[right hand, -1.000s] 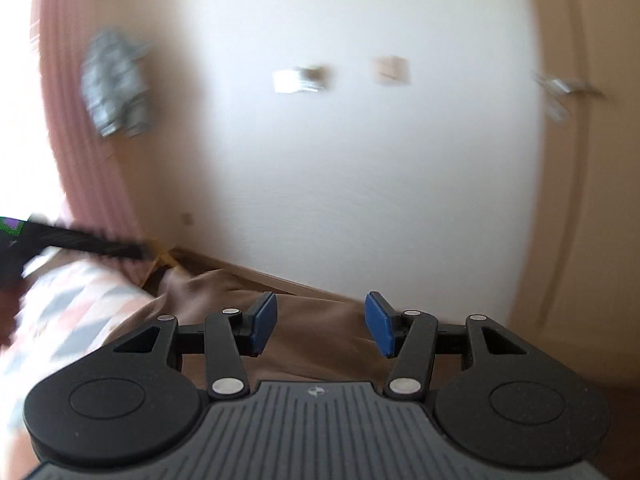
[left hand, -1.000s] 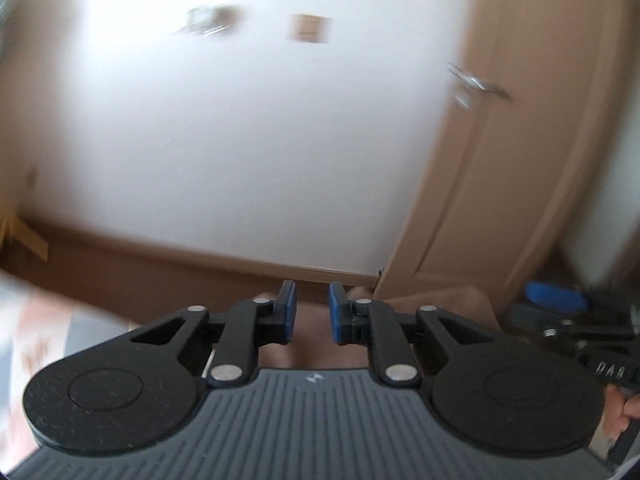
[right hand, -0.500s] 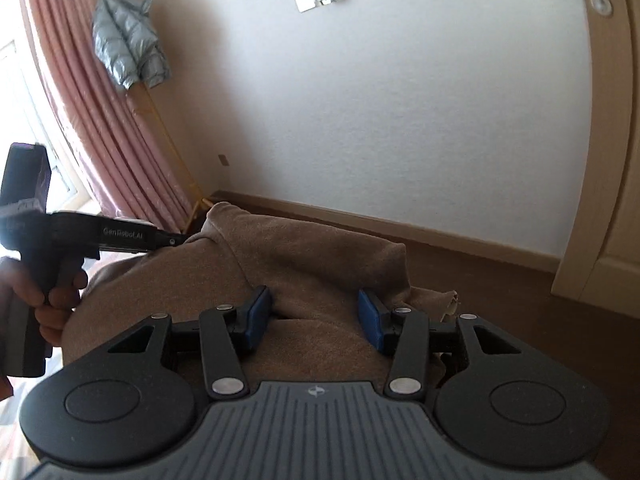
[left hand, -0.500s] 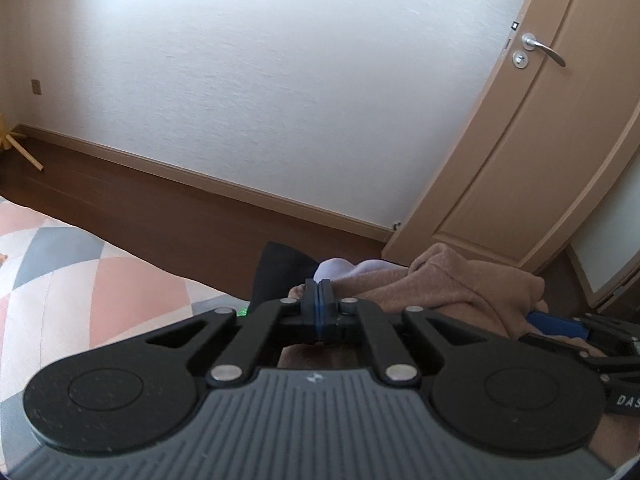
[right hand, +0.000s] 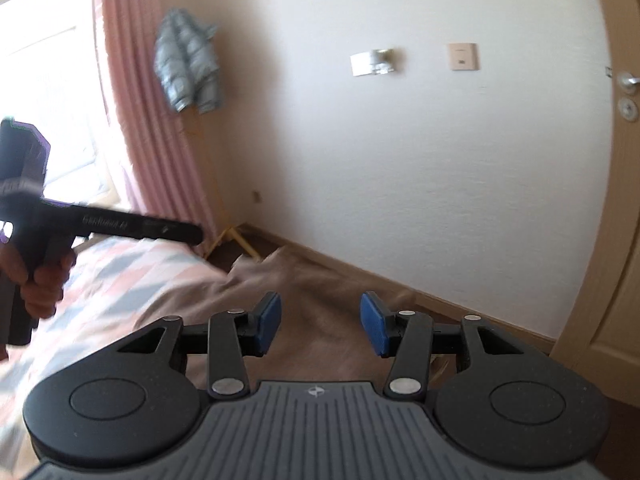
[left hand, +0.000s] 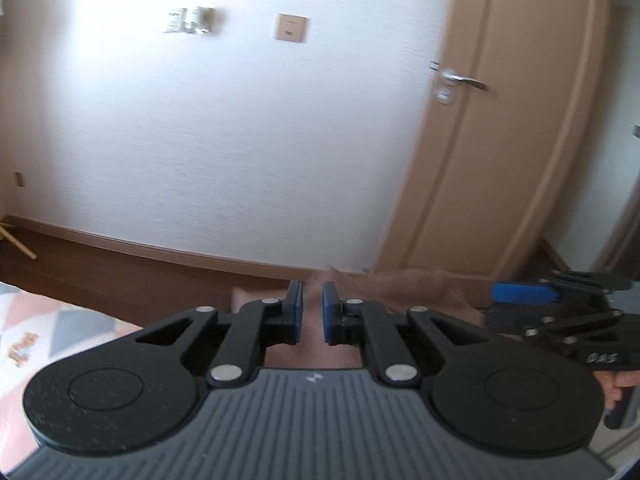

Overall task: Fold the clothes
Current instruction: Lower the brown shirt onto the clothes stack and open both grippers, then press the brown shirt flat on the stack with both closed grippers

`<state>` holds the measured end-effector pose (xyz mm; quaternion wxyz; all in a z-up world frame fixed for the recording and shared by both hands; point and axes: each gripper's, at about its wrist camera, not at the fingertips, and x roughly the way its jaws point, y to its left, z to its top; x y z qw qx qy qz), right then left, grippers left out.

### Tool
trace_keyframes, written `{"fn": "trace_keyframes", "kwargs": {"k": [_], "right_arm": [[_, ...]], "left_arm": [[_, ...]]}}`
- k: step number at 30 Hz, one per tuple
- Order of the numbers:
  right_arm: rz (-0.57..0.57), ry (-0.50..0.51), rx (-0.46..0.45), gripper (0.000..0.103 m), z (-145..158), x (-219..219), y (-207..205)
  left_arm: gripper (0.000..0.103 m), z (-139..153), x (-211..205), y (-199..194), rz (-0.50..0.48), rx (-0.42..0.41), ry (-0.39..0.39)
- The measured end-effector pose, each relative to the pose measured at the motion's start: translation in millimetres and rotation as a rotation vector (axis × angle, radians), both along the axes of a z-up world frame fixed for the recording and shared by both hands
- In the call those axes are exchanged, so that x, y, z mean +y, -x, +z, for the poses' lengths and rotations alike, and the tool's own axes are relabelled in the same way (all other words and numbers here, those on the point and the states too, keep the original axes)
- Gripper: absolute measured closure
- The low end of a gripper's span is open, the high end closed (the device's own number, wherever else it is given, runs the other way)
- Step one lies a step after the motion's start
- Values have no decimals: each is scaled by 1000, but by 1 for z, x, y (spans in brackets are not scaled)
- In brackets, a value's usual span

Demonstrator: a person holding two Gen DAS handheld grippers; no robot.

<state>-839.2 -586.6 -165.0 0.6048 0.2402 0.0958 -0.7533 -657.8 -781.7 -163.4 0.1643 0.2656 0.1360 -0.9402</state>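
A brown garment (right hand: 224,300) lies in a heap on the patterned bed cover (right hand: 120,276), blurred by motion. My right gripper (right hand: 320,324) hovers just above it, open wide, with nothing between the blue pads. In the right wrist view my left gripper (right hand: 192,234) is raised above the bed at the left, and no cloth hangs from it. In the left wrist view my left gripper (left hand: 312,312) has its pads a narrow gap apart, with the brown garment (left hand: 404,284) beyond and below them. My right gripper (left hand: 504,303) shows at the right edge.
The bed cover (left hand: 48,328) ends at a dark wooden floor (left hand: 120,276) below a white wall. A wooden door (left hand: 500,160) stands at the right. A pink curtain (right hand: 152,120) and a hanging puffer jacket (right hand: 188,64) are at the left. A hand (right hand: 40,284) grips the left tool.
Half a second ago my left gripper was shut beside the garment; now its pads are slightly apart and it has lifted. My right gripper stayed open and rose off the cloth.
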Motion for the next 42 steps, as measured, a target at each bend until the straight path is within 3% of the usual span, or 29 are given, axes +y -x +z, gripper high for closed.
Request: {"fn": "trace_keyframes", "kwargs": {"k": [4,6,8,9,10,12,15,19,21,23,25,28,30,33,35,38,42], "right_arm": [[45,-106,30,57,-17,-5,-17],[49,-99,-2,58,-10,-8,-12],[74,-86,-25,68,2,-17,-6],[100,-85,-40,78,9,-25,-1],[131,-82,-55,86,16,-35,3],[211,-93,-56,93,28,-62,5],[375,-142,-15,95,35,-112,-5],[558,-280,71,96,16,-181,-30],[562,-332,119,96,0,-202,-34],[538,-375,148,103,-15,-219,-32],[473,-394,126,103,-27,-227,-19],[345,-387,55,103,-34,-222,6],[242,-360,-28,97,-30,-209,31],[86,-268,-185,89,-8,-162,64],[63,-182,-230,87,6,-112,63],[94,-112,-223,84,16,-44,39],[197,-94,-95,79,4,15,-17]], "left_arm": [[98,-34,12,-12,61,-92,-41],[100,-42,15,-20,110,-90,-58],[100,-34,18,-30,136,-34,-73],[100,-30,20,-33,148,-5,-68],[100,-28,21,-36,168,10,-62],[100,-28,20,-41,221,28,-64],[100,-38,14,-45,311,32,-107],[100,-58,3,-46,355,3,-129],[100,-65,1,-48,375,10,-143],[100,-70,1,-58,393,22,-158],[99,-75,-1,-62,407,25,-166],[99,-78,-7,-66,419,28,-183],[100,-74,-11,-69,434,19,-181],[101,-62,-17,-76,457,32,-185],[101,-47,-17,-81,432,68,-164],[101,-25,-5,-78,330,102,-120],[100,-20,27,-59,173,66,-34]]}}
